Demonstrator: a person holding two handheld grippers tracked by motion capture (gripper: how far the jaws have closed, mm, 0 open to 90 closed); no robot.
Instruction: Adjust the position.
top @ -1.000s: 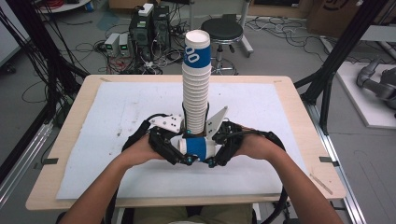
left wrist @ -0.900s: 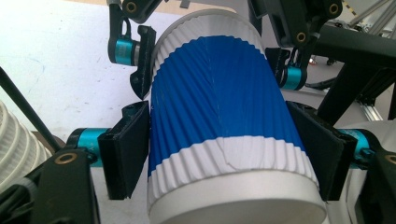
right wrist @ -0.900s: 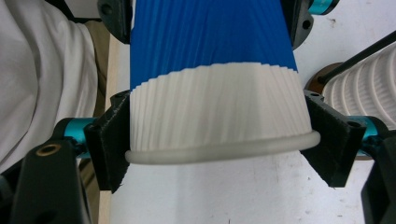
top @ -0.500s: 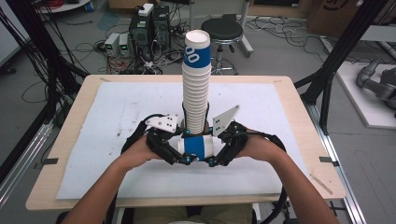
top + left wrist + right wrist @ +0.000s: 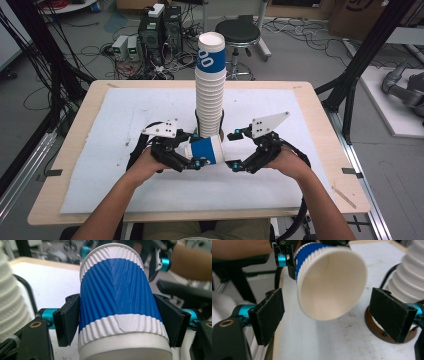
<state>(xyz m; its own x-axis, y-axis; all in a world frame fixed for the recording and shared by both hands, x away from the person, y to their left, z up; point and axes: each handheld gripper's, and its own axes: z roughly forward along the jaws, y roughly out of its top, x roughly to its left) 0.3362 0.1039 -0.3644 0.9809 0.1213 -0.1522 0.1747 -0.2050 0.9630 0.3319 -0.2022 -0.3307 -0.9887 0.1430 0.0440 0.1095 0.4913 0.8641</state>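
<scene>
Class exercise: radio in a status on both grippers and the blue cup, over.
Left gripper clamped on blue cup, held sideways. Right gripper open, jaws just opened, apart from cup. Tall cup stack right behind.

Bench (image 5: pixel 320 150): light wood top, white mat (image 5: pixel 125 125) over most of it. Floor (image 5: pixel 300 55): grey, strewn with black cables. Black round stool (image 5: pixel 237 33) beyond far edge. Computer towers (image 5: pixel 162 27) and small boxes beside it. Black frame posts (image 5: pixel 367 55) flank bench.

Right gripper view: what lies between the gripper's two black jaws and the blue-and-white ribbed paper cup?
Nothing: only bare white table sheet shows below the cup.
</scene>
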